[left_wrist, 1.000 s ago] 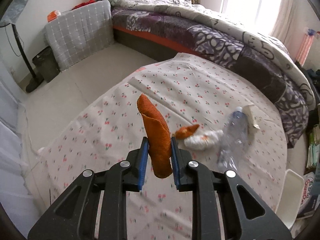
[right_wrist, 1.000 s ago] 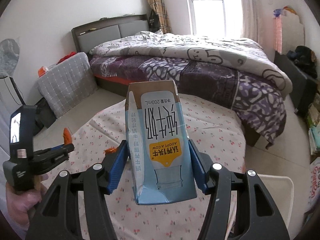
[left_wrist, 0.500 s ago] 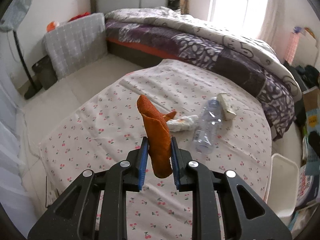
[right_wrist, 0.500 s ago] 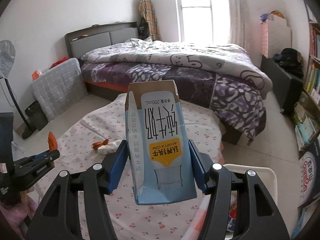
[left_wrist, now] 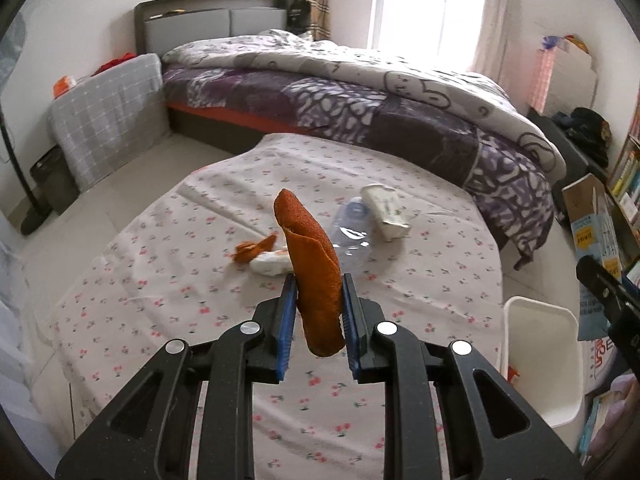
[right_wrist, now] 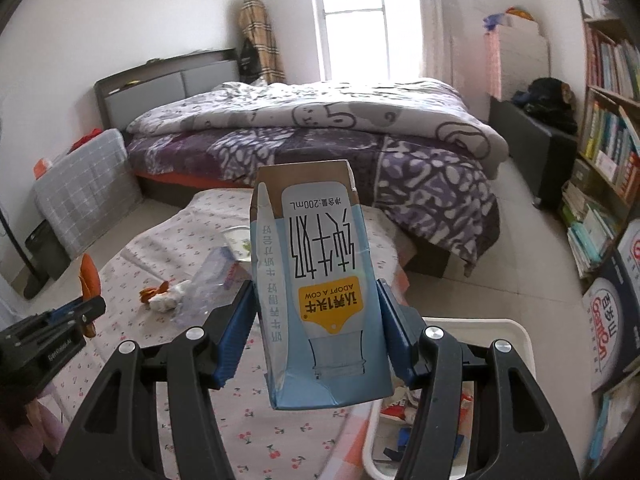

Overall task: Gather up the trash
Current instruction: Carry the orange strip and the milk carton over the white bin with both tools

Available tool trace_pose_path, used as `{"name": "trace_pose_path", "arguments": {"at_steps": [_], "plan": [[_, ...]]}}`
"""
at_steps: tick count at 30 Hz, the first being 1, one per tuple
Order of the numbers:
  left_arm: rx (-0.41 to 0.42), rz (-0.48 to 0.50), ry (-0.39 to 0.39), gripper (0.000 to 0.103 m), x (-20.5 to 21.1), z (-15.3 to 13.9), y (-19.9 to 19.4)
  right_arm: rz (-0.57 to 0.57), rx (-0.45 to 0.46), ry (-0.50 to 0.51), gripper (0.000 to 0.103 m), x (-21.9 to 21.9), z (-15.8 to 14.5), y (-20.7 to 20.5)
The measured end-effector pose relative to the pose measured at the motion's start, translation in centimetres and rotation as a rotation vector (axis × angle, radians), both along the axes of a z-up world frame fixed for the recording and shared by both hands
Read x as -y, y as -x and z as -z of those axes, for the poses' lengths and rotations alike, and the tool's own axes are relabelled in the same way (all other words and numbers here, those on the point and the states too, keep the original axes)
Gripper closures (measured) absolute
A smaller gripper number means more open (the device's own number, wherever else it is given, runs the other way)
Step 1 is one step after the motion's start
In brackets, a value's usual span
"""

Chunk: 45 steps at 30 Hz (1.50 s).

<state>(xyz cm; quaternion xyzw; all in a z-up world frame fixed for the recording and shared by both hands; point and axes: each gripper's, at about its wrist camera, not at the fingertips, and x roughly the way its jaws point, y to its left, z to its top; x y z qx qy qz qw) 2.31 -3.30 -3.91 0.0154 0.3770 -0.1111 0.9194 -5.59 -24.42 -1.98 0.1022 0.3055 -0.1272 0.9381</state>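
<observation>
My left gripper (left_wrist: 318, 310) is shut on an orange peel (left_wrist: 312, 264), held above the round table with the cherry-print cloth (left_wrist: 224, 320). My right gripper (right_wrist: 316, 320) is shut on a blue milk carton (right_wrist: 320, 292), held upside down beside the white bin (right_wrist: 516, 328); the carton also shows in the left wrist view (left_wrist: 596, 236). On the cloth lie a crushed clear bottle (left_wrist: 352, 232), a white box (left_wrist: 386, 210), a crumpled tissue (left_wrist: 270, 266) and a small orange peel (left_wrist: 252, 250). The white bin (left_wrist: 540, 360) stands at the table's right edge and holds some trash (right_wrist: 400, 404).
A bed with a purple quilt (left_wrist: 360, 92) lies behind the table. A grey checked cushion (left_wrist: 108, 116) and a dark bin (left_wrist: 52, 172) stand at the left wall. Bookshelves (right_wrist: 604, 160) and a bag (right_wrist: 612, 320) stand on the right.
Both grippers have swung to the right with their loads. The white bin has come into view under the right gripper and at the right of the left view.
</observation>
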Motion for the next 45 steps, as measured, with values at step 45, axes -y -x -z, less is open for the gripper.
{"name": "trace_pose_path", "arguments": {"at_steps": [45], "plan": [[-0.030, 0.382, -0.059, 0.082, 17.4, 4.3, 7.0, 0.378, -0.101, -0.052, 0.038, 15.8, 0.6, 7.3]]}}
